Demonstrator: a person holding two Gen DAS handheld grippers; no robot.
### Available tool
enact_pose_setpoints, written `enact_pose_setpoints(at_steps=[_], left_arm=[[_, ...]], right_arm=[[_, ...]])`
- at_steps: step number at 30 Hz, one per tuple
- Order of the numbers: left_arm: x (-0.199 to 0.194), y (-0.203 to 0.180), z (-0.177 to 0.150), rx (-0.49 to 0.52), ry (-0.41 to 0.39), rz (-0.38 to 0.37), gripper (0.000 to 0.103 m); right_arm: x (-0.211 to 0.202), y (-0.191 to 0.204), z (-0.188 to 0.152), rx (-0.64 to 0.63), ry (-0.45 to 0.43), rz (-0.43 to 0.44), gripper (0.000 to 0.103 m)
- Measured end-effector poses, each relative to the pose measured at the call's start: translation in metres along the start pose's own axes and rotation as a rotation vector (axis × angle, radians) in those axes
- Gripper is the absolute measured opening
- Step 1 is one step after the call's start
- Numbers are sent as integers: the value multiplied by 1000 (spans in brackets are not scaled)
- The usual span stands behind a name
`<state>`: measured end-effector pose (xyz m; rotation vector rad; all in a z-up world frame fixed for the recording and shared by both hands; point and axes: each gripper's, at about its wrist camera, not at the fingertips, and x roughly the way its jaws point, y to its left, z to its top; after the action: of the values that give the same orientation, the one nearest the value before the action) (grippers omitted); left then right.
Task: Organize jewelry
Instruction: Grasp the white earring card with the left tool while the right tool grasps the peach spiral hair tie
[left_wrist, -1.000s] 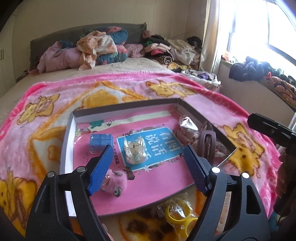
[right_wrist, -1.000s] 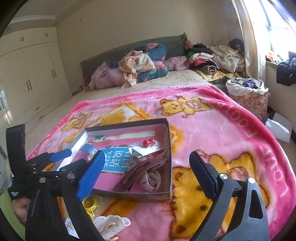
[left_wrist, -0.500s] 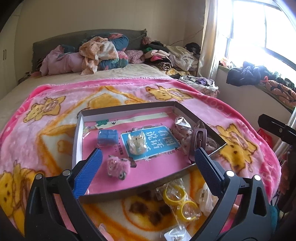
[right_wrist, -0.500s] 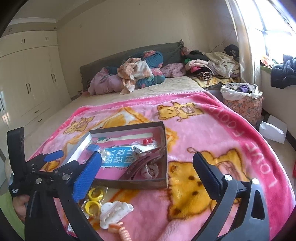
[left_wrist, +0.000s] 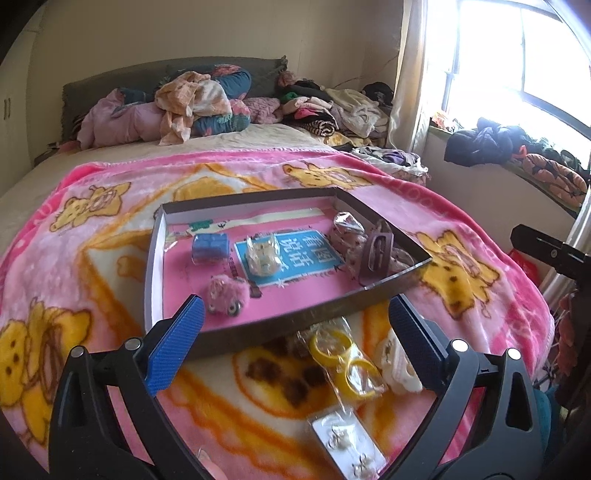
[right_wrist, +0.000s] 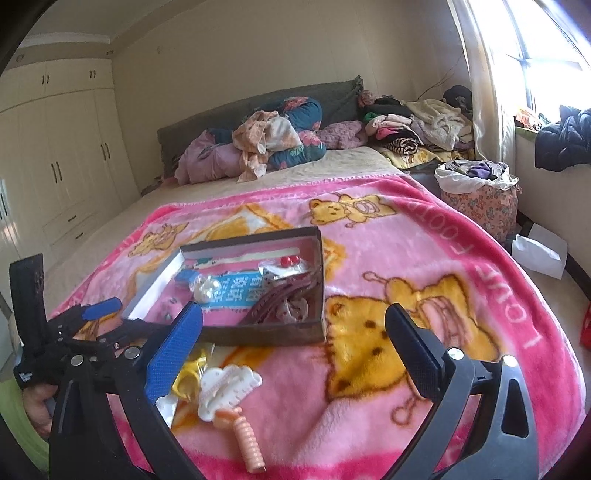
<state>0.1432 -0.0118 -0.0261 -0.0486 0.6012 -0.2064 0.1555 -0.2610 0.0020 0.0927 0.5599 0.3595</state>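
Left gripper (left_wrist: 295, 339), earlier over the shallow pink-lined cardboard box (left_wrist: 388, 288), now sits short of its near wall, jaws having just opened wider, empty. Newly exposed at 6 o'clock: bagged yellow plastic rings (left_wrist: 347, 360). Right gripper (right_wrist: 295, 350) likewise backed off, jaws just widened, empty.

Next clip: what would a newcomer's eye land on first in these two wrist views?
The bright pink bear-print blanket covering the bed, with a shallow cardboard box on it holding a pink fuzzy trinket, a blue case and a brown hair claw. Loose on the blanket before the box: bagged yellow rings and a white hair claw. Both tools, left and right, are open and empty.
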Motion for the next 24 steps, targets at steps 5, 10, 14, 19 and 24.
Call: enact_pose_setpoints(at_steps=[5, 10, 14, 19, 24], left_arm=[[-5, -3, -11, 2, 17, 1, 91], [-9, -3, -20, -3, 35, 7, 91], [-10, -4, -28, 5, 55, 10, 91], [-11, -6, -43, 20, 99, -6, 91], [-10, -10, -55, 24, 136, -31, 91]], right_arm=[[-6, -3, -17, 2, 31, -5, 96], [-8, -2, -33, -9, 68, 1, 96], [-8, 3, -43, -22, 92, 10, 96], [-5, 10, -51, -53, 128, 40, 96], [1, 21, -61, -119, 175, 55, 96]])
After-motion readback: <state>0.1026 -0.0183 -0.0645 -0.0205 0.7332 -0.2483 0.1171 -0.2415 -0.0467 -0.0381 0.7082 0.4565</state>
